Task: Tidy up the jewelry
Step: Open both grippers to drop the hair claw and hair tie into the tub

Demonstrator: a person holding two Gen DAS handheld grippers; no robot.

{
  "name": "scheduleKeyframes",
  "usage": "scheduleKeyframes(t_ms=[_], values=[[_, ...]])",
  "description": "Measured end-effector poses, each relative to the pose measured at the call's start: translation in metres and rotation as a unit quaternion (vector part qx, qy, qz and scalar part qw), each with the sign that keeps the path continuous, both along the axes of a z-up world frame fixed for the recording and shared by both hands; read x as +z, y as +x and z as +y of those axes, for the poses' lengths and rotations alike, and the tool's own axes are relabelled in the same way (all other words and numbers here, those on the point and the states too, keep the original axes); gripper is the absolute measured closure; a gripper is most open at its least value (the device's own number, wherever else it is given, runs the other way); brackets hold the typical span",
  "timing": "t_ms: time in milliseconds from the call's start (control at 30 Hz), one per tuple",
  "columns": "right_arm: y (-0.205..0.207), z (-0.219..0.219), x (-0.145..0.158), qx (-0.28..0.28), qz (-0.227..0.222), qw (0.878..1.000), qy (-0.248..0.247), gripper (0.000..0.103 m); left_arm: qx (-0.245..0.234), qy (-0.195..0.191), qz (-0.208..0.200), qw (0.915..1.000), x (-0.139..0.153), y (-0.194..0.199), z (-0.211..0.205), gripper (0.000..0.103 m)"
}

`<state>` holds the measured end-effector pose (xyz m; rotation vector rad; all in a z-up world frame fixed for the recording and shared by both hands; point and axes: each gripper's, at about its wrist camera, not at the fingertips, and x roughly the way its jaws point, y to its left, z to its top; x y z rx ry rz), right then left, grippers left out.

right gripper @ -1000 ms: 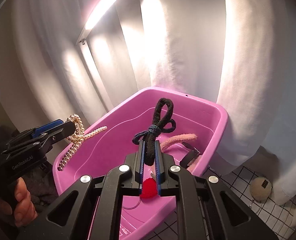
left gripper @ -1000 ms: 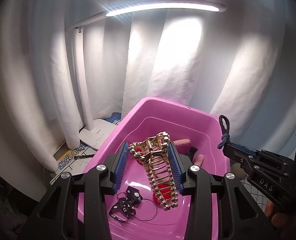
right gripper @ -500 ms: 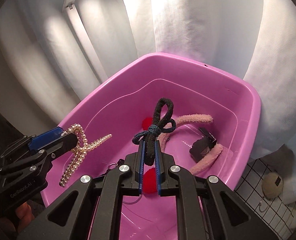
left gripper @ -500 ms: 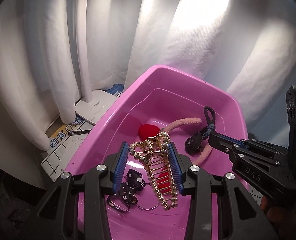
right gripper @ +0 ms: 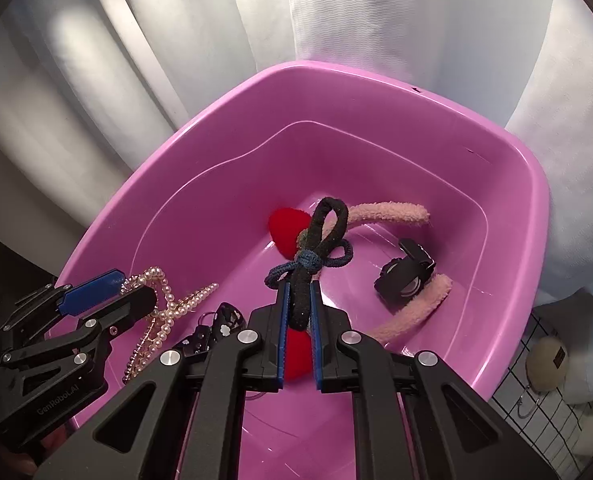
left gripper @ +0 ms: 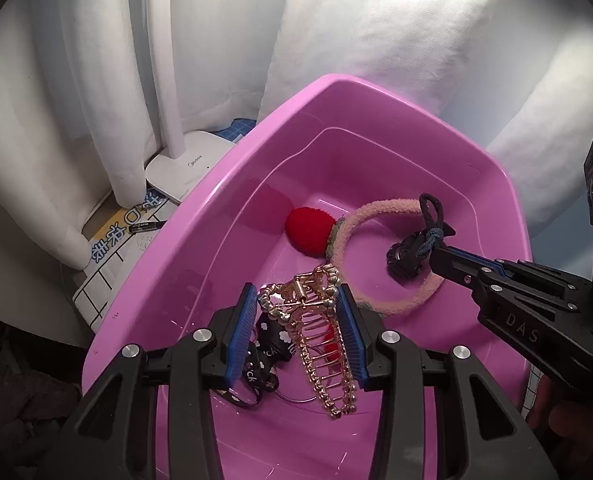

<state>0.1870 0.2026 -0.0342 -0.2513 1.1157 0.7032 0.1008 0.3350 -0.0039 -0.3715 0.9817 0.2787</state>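
My left gripper is shut on a gold pearl hair claw and holds it over the near left part of a pink plastic tub. From the right wrist view the claw hangs from the left gripper. My right gripper is shut on a black and blue hair tie, held above the tub's middle. It also shows in the left wrist view.
In the tub lie a pink fuzzy headband with a red pompom, a black watch, and black printed hair ties with a ring. A white lamp base stands left of the tub. A wire grid lies right.
Both grippers have tilted down and moved lower over the tub, still holding their items. The tub floor and its contents now fill more of both views.
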Motion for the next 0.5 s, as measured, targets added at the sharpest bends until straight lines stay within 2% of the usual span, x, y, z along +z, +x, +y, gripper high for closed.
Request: scheduleKeyframes(t_ms=[233,300,333,367,400,433,467,500], values=[[0.008,0.001,-0.010,-0.009,0.005,1.000,-0.024,0.093,0.002,-0.012,0.036,0.9993,-0.014,0.005,0.002,0.063],[0.009,0.002,-0.010,-0.007,0.001,1.000,-0.030,0.088,0.003,-0.013,0.042,0.9990,-0.015,0.006,0.003,0.062],[0.009,0.004,-0.009,-0.004,-0.003,1.000,-0.031,0.080,0.004,-0.015,0.042,0.9990,-0.015,0.006,0.004,0.061],[0.008,0.005,-0.007,-0.001,-0.007,0.999,-0.032,0.069,0.007,-0.012,0.039,0.9992,-0.013,0.005,0.004,0.056],[0.007,0.007,-0.006,0.003,-0.012,0.999,-0.034,0.064,0.010,-0.003,0.036,0.9993,-0.010,0.004,0.004,0.050],[0.005,0.009,-0.004,0.006,-0.019,0.999,-0.036,0.054,0.013,0.006,0.032,0.9994,-0.007,0.003,0.004,0.032],[0.003,0.011,-0.002,0.008,-0.026,0.999,-0.039,0.048,0.011,0.011,0.023,0.9996,-0.003,0.001,0.003,0.024],[0.002,0.012,0.000,0.008,-0.032,0.999,-0.042,0.046,0.014,0.021,0.019,0.9995,0.001,0.000,0.003,0.021]])
